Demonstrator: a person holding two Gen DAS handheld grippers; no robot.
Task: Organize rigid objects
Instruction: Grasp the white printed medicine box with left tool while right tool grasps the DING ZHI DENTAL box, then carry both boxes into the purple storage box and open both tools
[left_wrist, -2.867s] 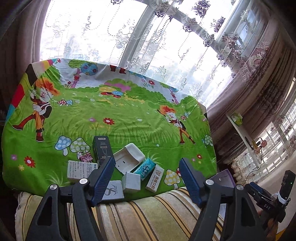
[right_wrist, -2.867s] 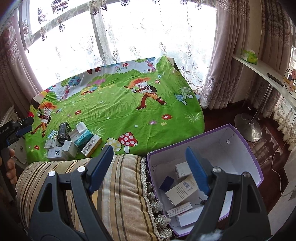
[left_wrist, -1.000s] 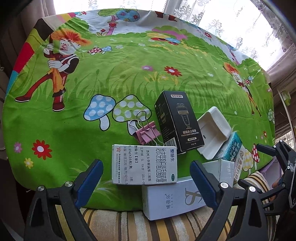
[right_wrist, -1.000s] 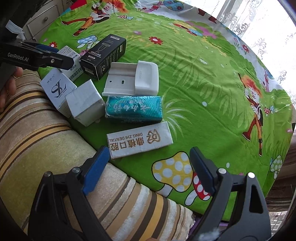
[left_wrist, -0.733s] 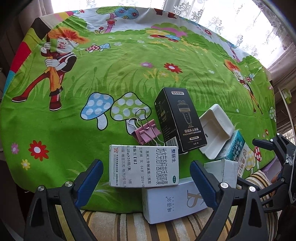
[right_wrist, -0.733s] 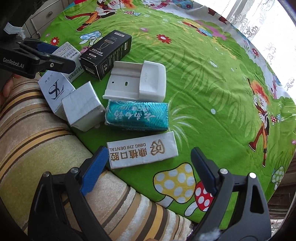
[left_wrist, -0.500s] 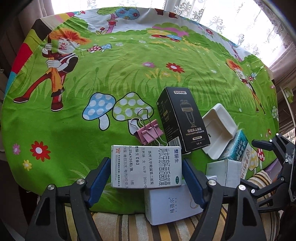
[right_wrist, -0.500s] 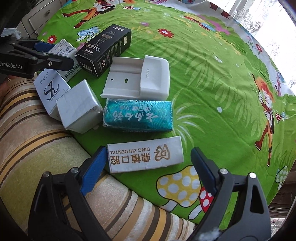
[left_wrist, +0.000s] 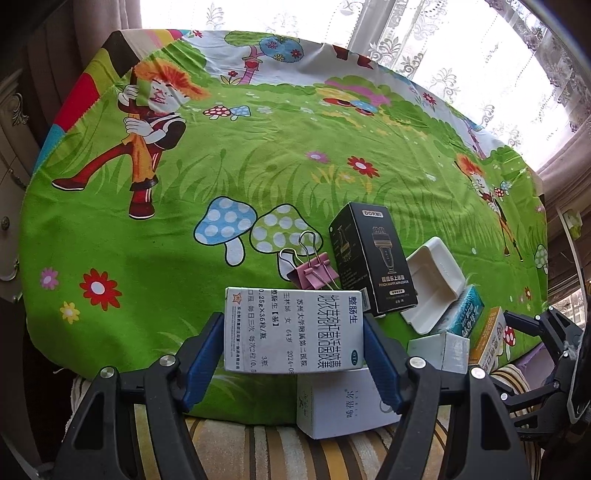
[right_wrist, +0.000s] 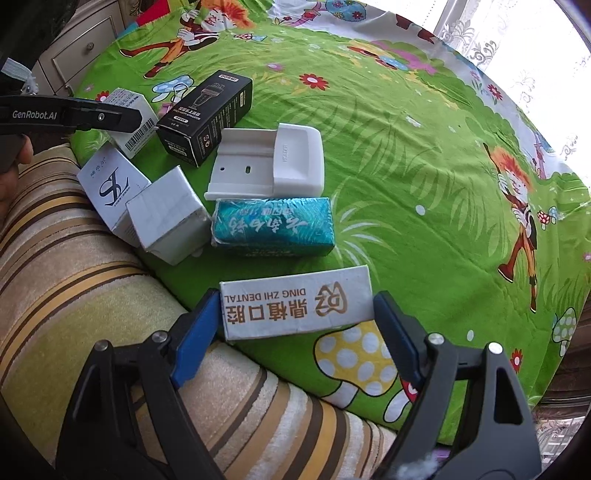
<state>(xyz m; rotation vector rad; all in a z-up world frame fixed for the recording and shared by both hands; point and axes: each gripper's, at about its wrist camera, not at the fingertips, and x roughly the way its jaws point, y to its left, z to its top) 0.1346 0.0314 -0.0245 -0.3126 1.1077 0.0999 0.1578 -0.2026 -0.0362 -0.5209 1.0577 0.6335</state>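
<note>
Both tongs clamp boxes at near edge of green cartoon cloth (left_wrist: 155, 258). Left gripper (left_wrist: 293, 345) pinches white medicine box (left_wrist: 293, 330) across its short ends, just in front of pink binder clip (left_wrist: 312, 275). Right gripper (right_wrist: 295, 321) pinches dental box (right_wrist: 295, 308) end to end, just in front of teal packet (right_wrist: 273, 227). Advice: lift each box straight up, level, clear of 2 near neighbours; squeeze firm, not crushing, since cardboard likely buckles.

bright daylight through the white lace curtain (left_wrist: 461, 48) ahead of me, blown-out glare there, soft shadows on the green cartoon-print cloth (left_wrist: 258, 166), strong fisheye bending, dark vignetted corners, box print sharp
</note>
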